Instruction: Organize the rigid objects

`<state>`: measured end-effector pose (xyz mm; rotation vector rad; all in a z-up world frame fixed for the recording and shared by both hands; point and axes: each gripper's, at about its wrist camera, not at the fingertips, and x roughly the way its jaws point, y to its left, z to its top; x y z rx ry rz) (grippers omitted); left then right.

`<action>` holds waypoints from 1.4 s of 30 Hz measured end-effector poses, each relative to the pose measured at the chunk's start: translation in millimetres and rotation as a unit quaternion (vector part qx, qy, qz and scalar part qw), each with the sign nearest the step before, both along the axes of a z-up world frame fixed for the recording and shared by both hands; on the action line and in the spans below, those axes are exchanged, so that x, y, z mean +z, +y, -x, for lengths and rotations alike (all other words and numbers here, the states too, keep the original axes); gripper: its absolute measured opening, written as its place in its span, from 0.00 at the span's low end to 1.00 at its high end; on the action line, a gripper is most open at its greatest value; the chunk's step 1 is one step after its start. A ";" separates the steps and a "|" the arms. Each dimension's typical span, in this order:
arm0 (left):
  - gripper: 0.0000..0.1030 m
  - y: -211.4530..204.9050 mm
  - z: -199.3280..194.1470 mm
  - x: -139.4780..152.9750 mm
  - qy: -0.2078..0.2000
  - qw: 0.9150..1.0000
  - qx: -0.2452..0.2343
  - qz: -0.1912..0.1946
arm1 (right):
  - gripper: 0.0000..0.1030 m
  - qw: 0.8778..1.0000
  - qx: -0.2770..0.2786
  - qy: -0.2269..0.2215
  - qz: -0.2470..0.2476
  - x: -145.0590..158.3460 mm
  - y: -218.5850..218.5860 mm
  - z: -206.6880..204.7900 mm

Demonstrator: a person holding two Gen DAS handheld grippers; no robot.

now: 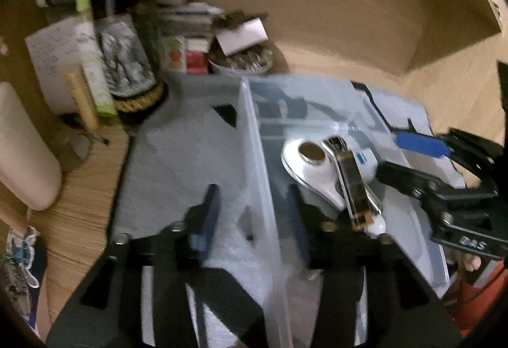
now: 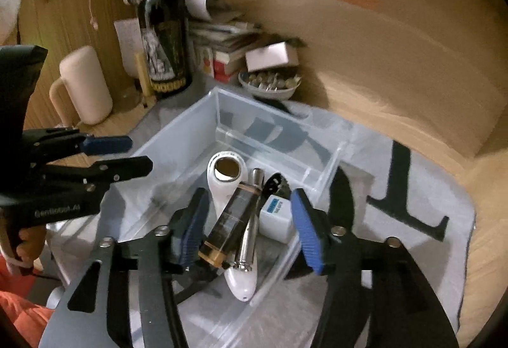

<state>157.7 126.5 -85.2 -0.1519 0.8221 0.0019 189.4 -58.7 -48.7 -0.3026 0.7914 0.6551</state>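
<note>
Black tongs (image 2: 250, 221) with blue pads (image 2: 306, 232), silver screws.

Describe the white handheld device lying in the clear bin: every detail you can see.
The white handheld device looks like glossy plastic, with a rounded head and a narrowing handle. The head holds a round brownish, metallic-looking disc framed by a shiny ring, facing up. It lies flat on the floor of the clear bin, handle end toward the right gripper. A dark rectangular bottle with gold trim and a silver metal cylinder rest across its handle. Neither gripper's fingers touch it.
</note>
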 end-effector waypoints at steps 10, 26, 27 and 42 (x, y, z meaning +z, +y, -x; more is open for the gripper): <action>0.83 -20.6 40.0 52.0 -0.114 0.993 0.006 -0.032 | 0.81 0.996 -0.048 -0.045 -0.065 38.2 -44.4 37.1; 1.00 -72.3 117.4 91.8 -0.241 0.970 0.001 -0.034 | 1.00 0.971 -0.112 -0.175 -0.116 79.9 -105.2 118.1; 1.00 -74.0 119.7 91.7 -0.244 0.969 0.000 -0.033 | 1.00 0.971 -0.112 -0.175 -0.116 79.9 -105.2 118.1; 1.00 -88.7 142.6 94.7 -0.274 0.961 -0.001 -0.041 | 1.00 0.964 -0.112 -0.205 -0.125 85.8 -112.9 138.5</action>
